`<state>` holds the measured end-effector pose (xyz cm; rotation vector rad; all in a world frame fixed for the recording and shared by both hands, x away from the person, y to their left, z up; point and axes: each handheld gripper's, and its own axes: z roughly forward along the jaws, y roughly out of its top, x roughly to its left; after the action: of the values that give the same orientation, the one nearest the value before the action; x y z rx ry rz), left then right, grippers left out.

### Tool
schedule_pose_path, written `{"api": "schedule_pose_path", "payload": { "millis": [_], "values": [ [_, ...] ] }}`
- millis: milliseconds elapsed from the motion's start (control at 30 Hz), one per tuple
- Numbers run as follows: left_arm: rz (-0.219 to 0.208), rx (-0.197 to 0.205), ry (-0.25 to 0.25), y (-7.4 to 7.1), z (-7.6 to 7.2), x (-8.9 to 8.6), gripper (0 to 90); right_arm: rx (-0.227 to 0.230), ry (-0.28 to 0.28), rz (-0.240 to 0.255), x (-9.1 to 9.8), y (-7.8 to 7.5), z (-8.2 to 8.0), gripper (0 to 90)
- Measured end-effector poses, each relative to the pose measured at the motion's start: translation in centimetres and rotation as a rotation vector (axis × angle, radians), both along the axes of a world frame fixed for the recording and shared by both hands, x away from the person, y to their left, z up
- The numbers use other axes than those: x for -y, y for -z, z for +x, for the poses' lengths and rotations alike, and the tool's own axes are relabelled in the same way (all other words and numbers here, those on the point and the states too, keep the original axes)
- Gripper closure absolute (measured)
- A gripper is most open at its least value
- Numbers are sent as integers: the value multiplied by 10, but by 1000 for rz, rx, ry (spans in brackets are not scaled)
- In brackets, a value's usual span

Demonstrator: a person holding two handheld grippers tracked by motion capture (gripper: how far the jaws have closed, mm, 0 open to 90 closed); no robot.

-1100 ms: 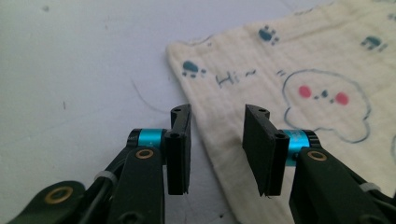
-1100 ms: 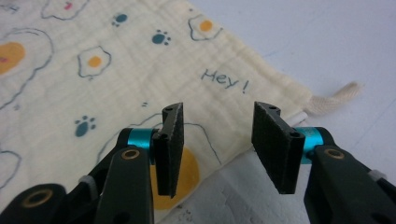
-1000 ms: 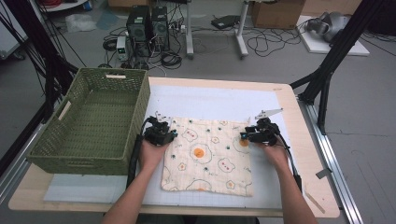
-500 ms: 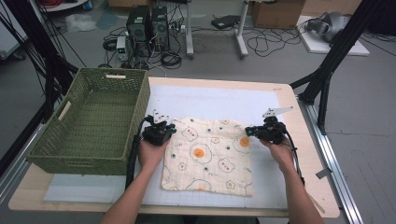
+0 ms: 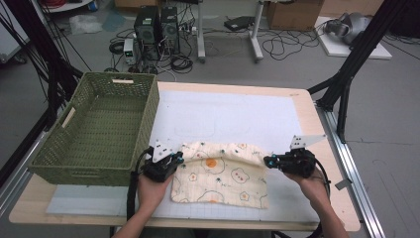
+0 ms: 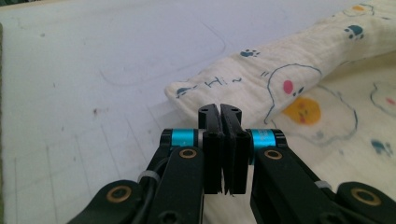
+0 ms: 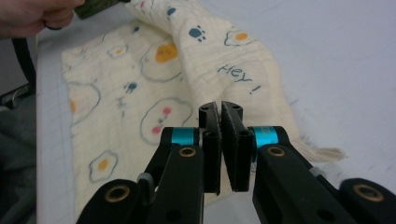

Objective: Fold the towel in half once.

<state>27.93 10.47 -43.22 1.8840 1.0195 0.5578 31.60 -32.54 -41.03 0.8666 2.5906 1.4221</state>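
Observation:
A cream cloth (image 5: 223, 183) printed with eggs and paw marks lies on the white mat (image 5: 223, 114). Its far edge is lifted and rolled over towards the person. My left gripper (image 5: 178, 157) is shut on the cloth's far left corner, and my right gripper (image 5: 267, 160) is shut on the far right corner. In the left gripper view the jaws (image 6: 219, 109) meet at the corner of the folded cloth (image 6: 299, 84). In the right gripper view the jaws (image 7: 220, 107) are pressed together at the cloth's (image 7: 140, 93) edge, with the other hand (image 7: 32, 16) at the far end.
A green woven basket (image 5: 148, 114) stands empty at the left, close beside my left gripper. The wooden table (image 5: 307, 109) shows bare around the mat. Black frame legs, cables and computer cases stand on the floor beyond the table.
Both grippers have moved towards the person, carrying the cloth's far edge with them. That edge, flat before, now folds over the rest of the cloth.

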Motion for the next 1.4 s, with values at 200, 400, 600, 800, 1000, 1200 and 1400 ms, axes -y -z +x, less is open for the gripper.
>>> {"api": "schedule_pose_path", "payload": {
  "millis": [200,400,600,800,1000,1200,1400],
  "values": [
    [23,-61,57,3,-16,-3,734,-58,-15,-46,0,21,-16,787],
    [10,-33,74,-9,-13,0,618,-21,24,1,4,9,-11,650],
    [-1,-32,46,-15,8,4,585,-5,33,-10,-5,4,1,574],
    [47,-126,62,-1,30,12,613,-66,7,-63,-23,20,15,560],
    [70,-170,113,5,33,15,874,-125,-46,-70,-30,32,19,798],
    [34,-111,98,-3,26,12,890,-92,-70,-75,-31,26,14,893],
    [22,-71,94,-8,19,6,892,-59,-50,-72,-23,20,10,894]
  ]
}}
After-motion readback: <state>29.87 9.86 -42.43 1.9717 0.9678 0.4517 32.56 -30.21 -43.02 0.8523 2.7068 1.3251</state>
